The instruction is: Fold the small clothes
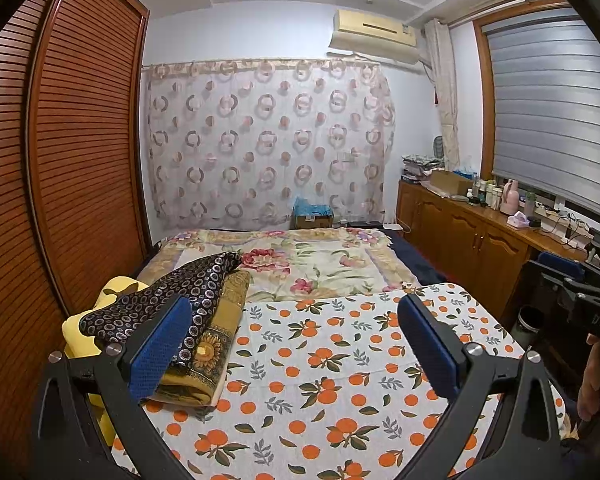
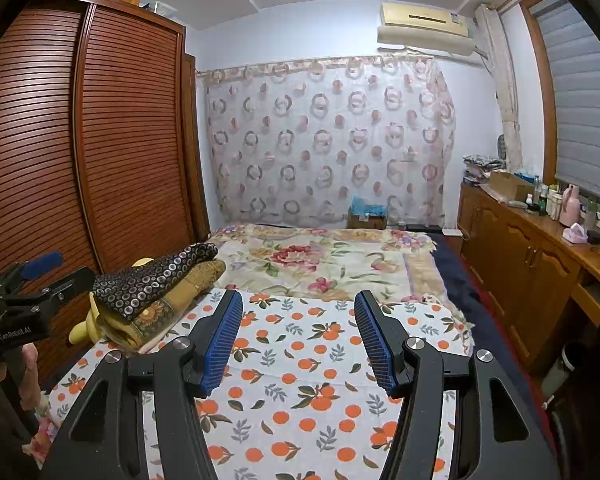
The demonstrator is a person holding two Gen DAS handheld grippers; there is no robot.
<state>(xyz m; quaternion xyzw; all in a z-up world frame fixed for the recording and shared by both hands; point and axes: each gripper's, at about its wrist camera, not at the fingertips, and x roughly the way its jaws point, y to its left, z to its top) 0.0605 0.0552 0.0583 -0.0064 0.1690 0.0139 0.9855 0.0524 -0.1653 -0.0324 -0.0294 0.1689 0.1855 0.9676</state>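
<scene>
Left gripper [image 1: 296, 344]: jaws wide apart, nothing between them, above the orange-print cloth [image 1: 332, 364].
Right gripper [image 2: 298, 340]: jaws apart, empty, over the same cloth.
Orange-print cloth: spread flat on the bed's near end.
Folded stack [image 1: 188, 320]: at the cloth's left edge, dark ringed piece on top of a sunflower-print one.
Wardrobe [image 1: 60, 140]: left of the cloth.

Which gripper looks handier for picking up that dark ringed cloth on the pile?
Probably the left gripper: the dark ringed cloth lies right beside its left finger. The right gripper, also open, faces bare orange-print sheet.
</scene>
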